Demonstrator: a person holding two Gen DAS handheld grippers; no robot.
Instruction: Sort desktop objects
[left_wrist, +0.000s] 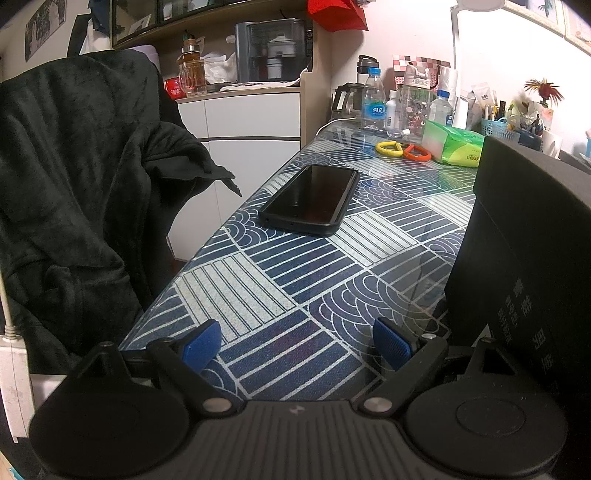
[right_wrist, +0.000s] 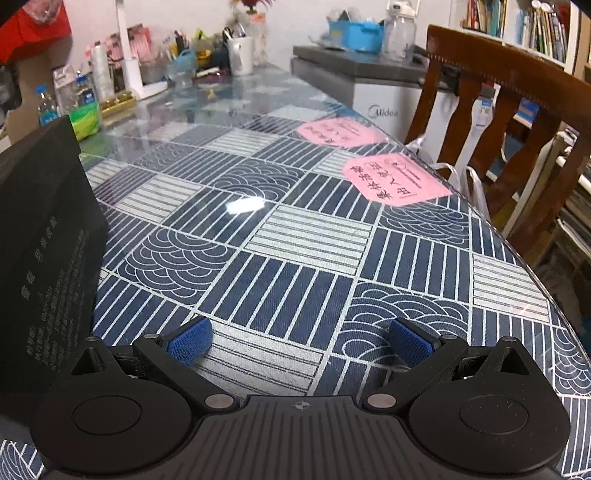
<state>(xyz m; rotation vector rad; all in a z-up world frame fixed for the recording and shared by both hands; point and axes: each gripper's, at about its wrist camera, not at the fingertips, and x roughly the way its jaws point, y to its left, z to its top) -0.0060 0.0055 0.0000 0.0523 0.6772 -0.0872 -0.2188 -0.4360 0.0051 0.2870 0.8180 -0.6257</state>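
Both of my grippers hang low over the table (left_wrist: 295, 266), a glossy clear sheet laid on a navy-and-white cloth of striped squares and scalloped waves. Round it stand a chair draped in a dark plush robe (left_wrist: 74, 184), white cabinets and a cluttered shelf on the left, and a wooden chair (right_wrist: 517, 122), a small grey fridge and bookshelves on the right. My left gripper (left_wrist: 297, 341) is spread wide with nothing between its ribbed blue pads; the black phone (left_wrist: 312, 199), a flat slab with rounded corners and a shiny screen, lies face up well ahead of it, near the table's left edge. Just right of that gripper rises a matte black box (left_wrist: 524, 258) printed with pale characters. Beyond the phone lie scissors with yellow and orange loop handles (left_wrist: 402, 149), touching a green tissue pack (left_wrist: 452, 147), with bottles and a pen basket behind. My right gripper (right_wrist: 299, 341) is equally wide apart and empty, over bare cloth, the same box (right_wrist: 40, 251) at its left and two pink paper notes (right_wrist: 395, 179) under the sheet ahead.
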